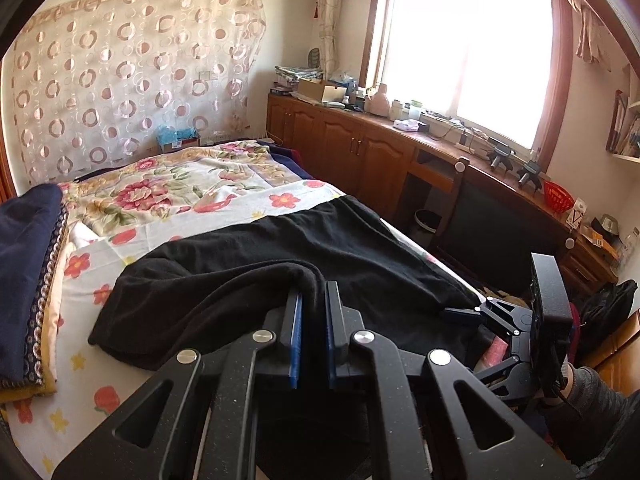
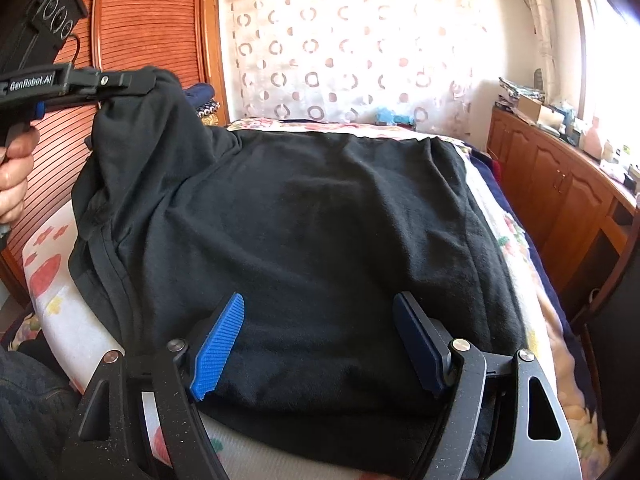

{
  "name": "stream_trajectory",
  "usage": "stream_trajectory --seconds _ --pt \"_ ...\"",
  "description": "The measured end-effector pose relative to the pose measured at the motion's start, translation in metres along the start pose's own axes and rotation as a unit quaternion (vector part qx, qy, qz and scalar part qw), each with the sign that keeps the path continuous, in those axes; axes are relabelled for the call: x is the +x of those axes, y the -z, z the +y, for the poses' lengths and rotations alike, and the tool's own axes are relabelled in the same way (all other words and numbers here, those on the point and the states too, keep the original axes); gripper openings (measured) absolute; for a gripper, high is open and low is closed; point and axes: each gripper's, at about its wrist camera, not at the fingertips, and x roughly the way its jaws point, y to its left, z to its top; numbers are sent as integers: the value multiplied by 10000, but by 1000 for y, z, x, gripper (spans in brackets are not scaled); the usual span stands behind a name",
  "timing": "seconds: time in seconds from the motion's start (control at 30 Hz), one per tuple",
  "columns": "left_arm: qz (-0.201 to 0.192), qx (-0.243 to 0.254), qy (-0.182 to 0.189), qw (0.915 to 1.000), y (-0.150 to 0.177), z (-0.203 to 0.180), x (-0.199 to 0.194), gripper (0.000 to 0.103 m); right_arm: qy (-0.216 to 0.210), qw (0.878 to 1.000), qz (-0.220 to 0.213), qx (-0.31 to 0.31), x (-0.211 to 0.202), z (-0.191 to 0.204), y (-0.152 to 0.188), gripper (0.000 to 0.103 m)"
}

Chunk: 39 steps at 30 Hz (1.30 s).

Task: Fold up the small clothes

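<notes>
Garment (image 2: 320, 220) (black) spread on bed (image 2: 56, 320). Left gripper (image 1: 313, 300) clamped on lifted corner; right gripper (image 2: 320, 344) jaws wide apart over near hem, gripping nothing.

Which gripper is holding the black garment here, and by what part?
The left gripper pinches a raised fold at the edge of the black garment. The right gripper stands open over the near edge, holding nothing.

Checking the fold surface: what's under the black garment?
The black garment lies on a floral bedsheet, visible around its edges. Anything beneath its middle is covered. The left gripper lifts one part off the bed.
</notes>
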Motion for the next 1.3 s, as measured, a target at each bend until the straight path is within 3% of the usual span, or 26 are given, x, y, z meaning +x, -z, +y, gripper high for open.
stream_trajectory --seconds 0.2,0.33,0.5,0.7,0.73,0.77,0.8,0.97,1.3 --pt "-36 263 122 9996 -18 -24 14 11 210 9996 -127 -128 -36 -7 -9 78" --pt "157 217 301 9992 -25 -34 29 11 361 9986 -300 -255 -67 -8 -16 78" --pt "26 485 430 9979 -24 -50 19 39 425 9983 -334 -211 -82 -8 -20 78" --pt "39 431 28 9991 -11 -28 2 41 656 9968 -211 -415 -70 10 -29 78" --pt "41 379 -90 9992 -6 -21 -2 52 682 9964 -208 -459 -69 15 -31 78" --pt "18 322 -185 9993 -3 -13 -6 72 733 9958 -212 -507 -67 22 -34 78" --pt "1 271 -254 9993 1 -6 -10 79 779 9952 -216 -545 -66 27 -36 78" --pt "123 -51 -722 9973 27 36 -24 80 949 9916 -235 -847 -56 57 -40 78" --pt "238 -534 -1121 9920 66 74 -32 80 526 9932 -168 -1022 -30 70 -44 78"
